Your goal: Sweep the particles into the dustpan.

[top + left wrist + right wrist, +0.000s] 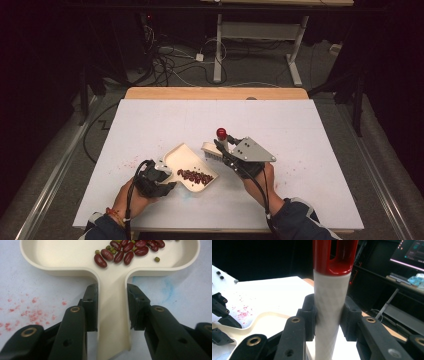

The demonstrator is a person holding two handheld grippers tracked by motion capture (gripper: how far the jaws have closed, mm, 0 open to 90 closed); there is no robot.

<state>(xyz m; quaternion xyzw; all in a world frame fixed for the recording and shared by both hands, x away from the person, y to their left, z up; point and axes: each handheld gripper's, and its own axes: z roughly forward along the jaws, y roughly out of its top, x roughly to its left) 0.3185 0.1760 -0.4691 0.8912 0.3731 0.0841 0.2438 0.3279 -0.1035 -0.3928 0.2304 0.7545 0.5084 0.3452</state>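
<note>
My left gripper (112, 310) is clamped on the flat handle of the cream dustpan (110, 285), one jaw against each edge, so the pan cannot swivel while I work. In the high view that gripper (154, 176) sits at the near left, with the dustpan (175, 155) lying flat on the table just beyond it, its open mouth facing far and right toward the brush. Kidney beans (125, 252), with a few small green beans among them, lie gathered in the pan close to the handle end; I judge the sweeping is mostly done, since the load sits deep rather than at the lip.

My right gripper (329, 317) is shut on the white, red-capped handle of the brush (332, 300), gripping it low so the handle stands nearly upright. From above, the gripper (231, 150) holds the brush (212, 149) with its head just beside the pan's right rim, bristles down on the table, placed to push strays inward.

Around both, the white table (300, 150) shows faint reddish speckles (30, 315) to the left of the pan, which look like stains or crumbs.
</note>
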